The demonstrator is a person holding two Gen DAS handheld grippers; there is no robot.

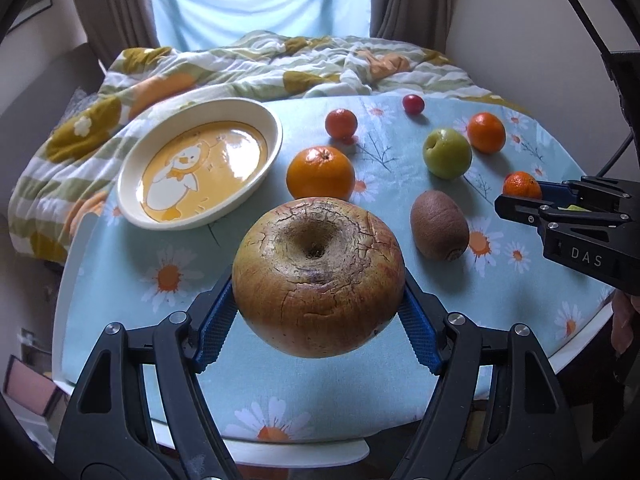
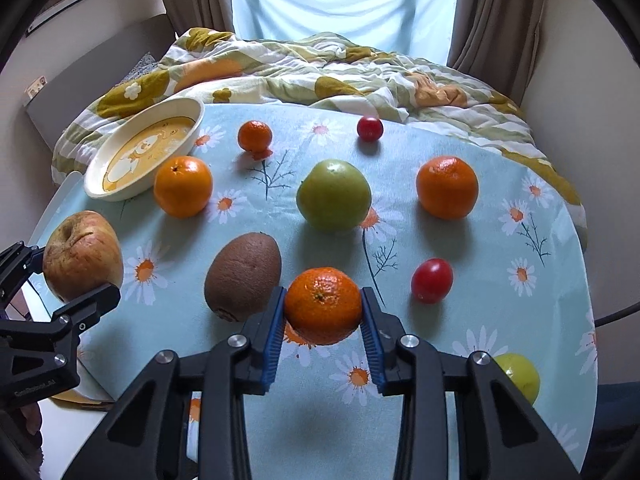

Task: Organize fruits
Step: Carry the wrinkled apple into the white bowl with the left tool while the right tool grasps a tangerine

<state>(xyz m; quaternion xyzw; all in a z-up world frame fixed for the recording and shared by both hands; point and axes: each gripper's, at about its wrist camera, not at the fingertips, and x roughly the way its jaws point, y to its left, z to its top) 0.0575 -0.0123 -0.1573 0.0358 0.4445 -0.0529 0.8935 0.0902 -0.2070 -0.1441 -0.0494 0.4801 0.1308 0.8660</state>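
Above the daisy-print cloth, a cracked reddish apple is clamped in the left gripper; a small orange mandarin is pinched by the right gripper; carriage to the cream oval duck dish is judged next.

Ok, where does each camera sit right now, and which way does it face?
Left wrist: behind the left claw, shut on the apple, facing the oval dish, bed and window; the right claw enters at right.
Right wrist: behind the right claw, shut on a mandarin, facing the same way; the left claw enters at left.
Shared: dish, apple, kiwi, green fruit.
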